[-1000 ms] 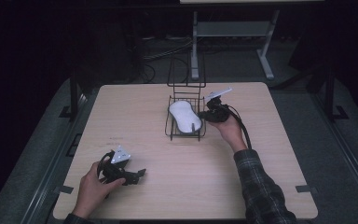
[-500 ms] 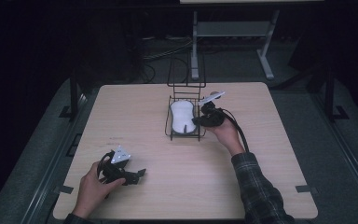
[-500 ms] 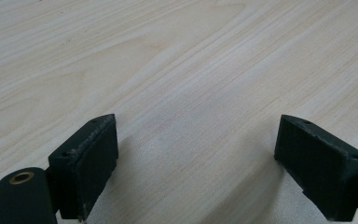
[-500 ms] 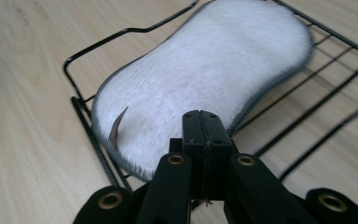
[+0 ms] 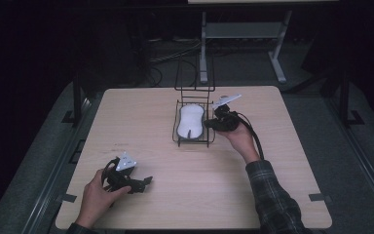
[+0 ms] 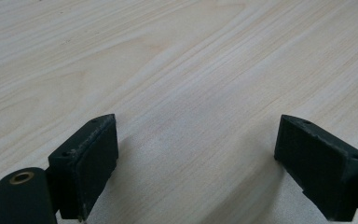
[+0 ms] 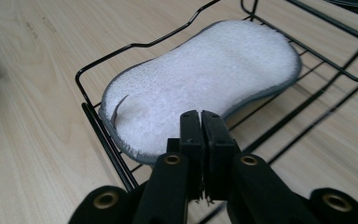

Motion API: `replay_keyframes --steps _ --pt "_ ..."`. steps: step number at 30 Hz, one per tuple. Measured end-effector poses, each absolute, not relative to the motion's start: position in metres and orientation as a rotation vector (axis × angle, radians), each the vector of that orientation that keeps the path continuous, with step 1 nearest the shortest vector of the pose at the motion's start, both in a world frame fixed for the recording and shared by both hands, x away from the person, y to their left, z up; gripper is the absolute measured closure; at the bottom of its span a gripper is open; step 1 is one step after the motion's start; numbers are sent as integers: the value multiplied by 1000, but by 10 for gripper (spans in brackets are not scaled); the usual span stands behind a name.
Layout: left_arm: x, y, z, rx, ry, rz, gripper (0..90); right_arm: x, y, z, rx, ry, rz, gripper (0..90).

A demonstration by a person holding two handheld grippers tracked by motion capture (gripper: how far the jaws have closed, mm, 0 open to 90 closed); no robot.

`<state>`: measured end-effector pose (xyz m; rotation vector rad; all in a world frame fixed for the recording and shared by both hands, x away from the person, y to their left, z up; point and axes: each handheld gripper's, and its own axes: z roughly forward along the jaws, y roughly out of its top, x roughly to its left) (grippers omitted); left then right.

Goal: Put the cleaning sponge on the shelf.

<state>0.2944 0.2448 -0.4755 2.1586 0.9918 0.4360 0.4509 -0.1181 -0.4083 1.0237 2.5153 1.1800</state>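
The white sponge (image 5: 191,122) lies flat in the black wire rack (image 5: 177,127) at the upper middle of the high view, so as far as placing goes the work looks about done: the pad rests wholly inside the wire rim and nothing pinches it. What seems left is for the right tongs (image 5: 207,124) to draw clear of the rack's right side, where they sit just beside the sponge's edge. The right gripper view adds what the high view cannot: the right tongs (image 7: 200,122) are clenched pad to pad with nothing between them, low in the frame, just above the sponge's (image 7: 200,79) grey-trimmed near edge; whether they touch it I cannot tell. The left tongs (image 5: 146,182), at the lower left of the high view, rest on the bare tabletop (image 5: 282,161) well apart from the rack; the left gripper view shows their jaws released wide over plain wood grain, holding nothing.
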Motion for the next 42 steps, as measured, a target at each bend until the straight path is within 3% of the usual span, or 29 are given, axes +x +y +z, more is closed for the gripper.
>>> replay_keyframes --steps 4,9,14,29,42 --pt "294 245 -476 2156 993 435 126 446 -130 -404 1040 2478 1179 729" --pt "294 245 -476 2155 993 434 126 433 -149 -400 1097 2423 1158 445" --pt "294 245 -476 2154 994 434 126 422 -162 -400 1129 2381 1144 327" --pt "294 245 -476 2155 993 434 126 373 -201 -414 1195 2324 1135 152" --pt "294 245 -476 2154 992 436 126 321 -240 -436 1269 2259 1088 80"
